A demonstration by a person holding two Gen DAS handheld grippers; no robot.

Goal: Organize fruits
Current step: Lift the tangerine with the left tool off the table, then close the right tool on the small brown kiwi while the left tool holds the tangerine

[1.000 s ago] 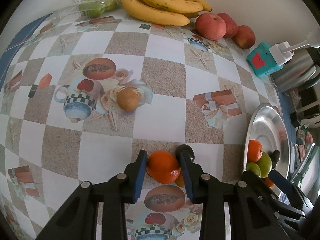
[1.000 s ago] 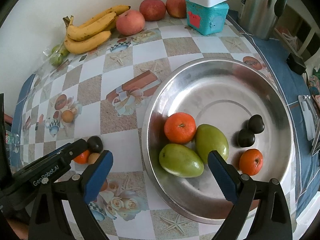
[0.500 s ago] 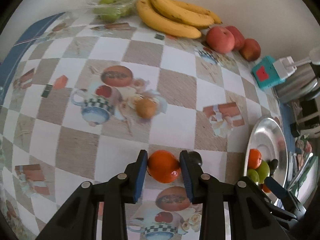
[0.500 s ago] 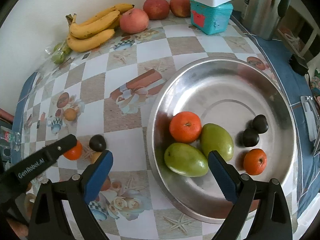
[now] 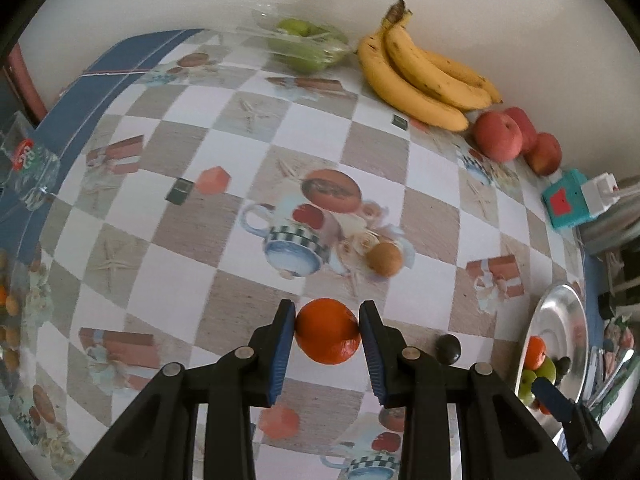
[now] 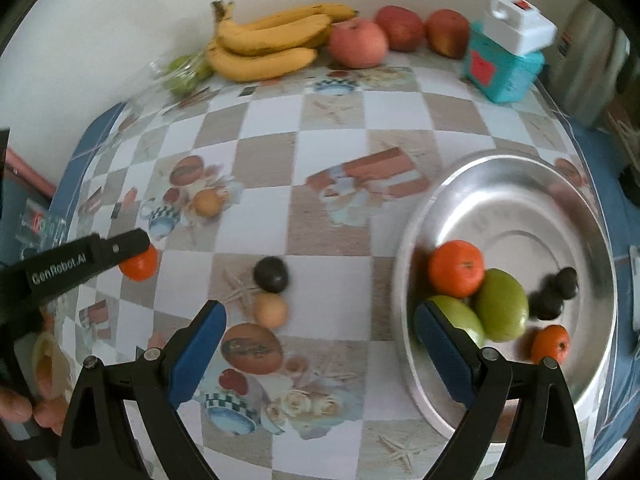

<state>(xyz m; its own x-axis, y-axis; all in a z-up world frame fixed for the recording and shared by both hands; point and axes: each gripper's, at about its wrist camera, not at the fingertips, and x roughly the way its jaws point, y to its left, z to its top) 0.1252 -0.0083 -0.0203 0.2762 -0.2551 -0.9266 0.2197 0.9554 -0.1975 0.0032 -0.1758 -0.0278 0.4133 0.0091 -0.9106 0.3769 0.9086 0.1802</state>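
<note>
My left gripper (image 5: 327, 334) is shut on an orange tangerine (image 5: 327, 336), held above the checked tablecloth; the right wrist view shows that tangerine (image 6: 141, 262) under the left gripper's black arm. My right gripper (image 6: 320, 344) is open and holds nothing, hovering between loose fruit and the silver tray (image 6: 516, 184). The tray holds two tangerines (image 6: 456, 268), two green mangoes (image 6: 502, 304) and dark small fruits (image 6: 554, 292). On the cloth lie a dark fruit (image 6: 271, 274), a tan fruit (image 6: 270, 310) and another tan fruit (image 6: 207, 202).
Along the back wall lie bananas (image 5: 420, 76), three red apples (image 5: 498, 136) and a bag of green fruit (image 5: 306, 46). A teal box with a white power strip (image 6: 504, 68) and a metal kettle (image 6: 592, 52) stand at the back right. A hand (image 6: 24, 408) is at the lower left.
The left gripper has lifted the tangerine off the cloth, leaving the dark fruit behind. The right gripper has swung left, so the tray now sits further right in its view.
</note>
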